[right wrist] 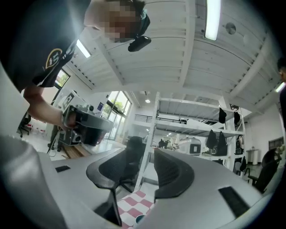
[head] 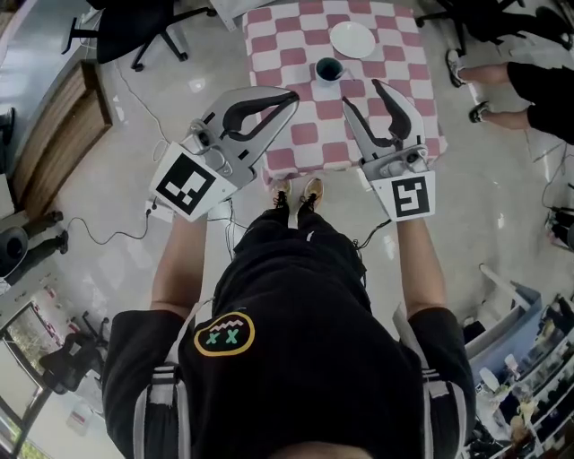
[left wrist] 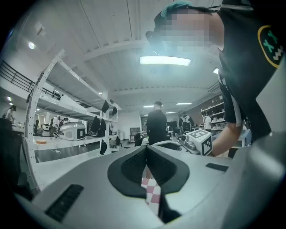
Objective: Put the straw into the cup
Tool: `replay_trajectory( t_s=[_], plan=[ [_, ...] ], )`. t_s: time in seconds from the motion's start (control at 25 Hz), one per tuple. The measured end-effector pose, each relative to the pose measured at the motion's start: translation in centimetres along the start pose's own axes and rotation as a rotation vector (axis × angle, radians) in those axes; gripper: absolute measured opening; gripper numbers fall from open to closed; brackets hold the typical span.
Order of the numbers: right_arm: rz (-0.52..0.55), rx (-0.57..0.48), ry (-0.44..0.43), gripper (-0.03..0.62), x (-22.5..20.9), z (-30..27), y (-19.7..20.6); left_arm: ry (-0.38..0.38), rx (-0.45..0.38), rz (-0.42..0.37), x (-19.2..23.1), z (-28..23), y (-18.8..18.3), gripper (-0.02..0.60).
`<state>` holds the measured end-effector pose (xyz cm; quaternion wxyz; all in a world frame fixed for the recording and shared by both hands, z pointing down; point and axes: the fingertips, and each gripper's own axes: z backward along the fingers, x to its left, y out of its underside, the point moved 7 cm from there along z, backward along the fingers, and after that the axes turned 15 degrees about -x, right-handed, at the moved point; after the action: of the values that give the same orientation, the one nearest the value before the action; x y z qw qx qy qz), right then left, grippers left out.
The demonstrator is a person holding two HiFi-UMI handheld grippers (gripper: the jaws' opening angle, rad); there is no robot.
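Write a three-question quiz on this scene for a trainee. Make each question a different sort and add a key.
1. True or false: the left gripper has its jaws apart.
2. Which stands farther from the person on the checked table? A. cup B. plate
3. Fill in: the right gripper has its jaws ___ with nothing between them.
Key: 1 false; 2 B; 3 apart.
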<state>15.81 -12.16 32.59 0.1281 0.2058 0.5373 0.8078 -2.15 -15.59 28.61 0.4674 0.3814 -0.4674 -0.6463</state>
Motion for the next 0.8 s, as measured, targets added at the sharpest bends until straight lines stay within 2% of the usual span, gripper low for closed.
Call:
replay_trajectory(
  t_s=[0.24,0.36,0.56,0.8],
  plan=[
    [-0.004,0.014,-0.061,0.205,2.5,1.4,-3.2,0.010,-0.012,-0.003,-0.5,0.5,-1.1,0.018],
    [-0.002,0.024,-0.065,0.169,3.0,1.9,-4.3,0.017,-0.010,-0.005,-0.8,0.8,-1.5,0.018],
    [0.008,0.035,-0.040,0.025,3.1,2.3,-5.3,0.029,-0.010,-0.003,-1.4,1.1,-1.7,0.018],
    [-0.001,0.050,-0.027,0.021,3.1,2.3,-5.8,0.042,-0.014,0.006,-1.9,1.0,-1.8,0.018]
  ],
)
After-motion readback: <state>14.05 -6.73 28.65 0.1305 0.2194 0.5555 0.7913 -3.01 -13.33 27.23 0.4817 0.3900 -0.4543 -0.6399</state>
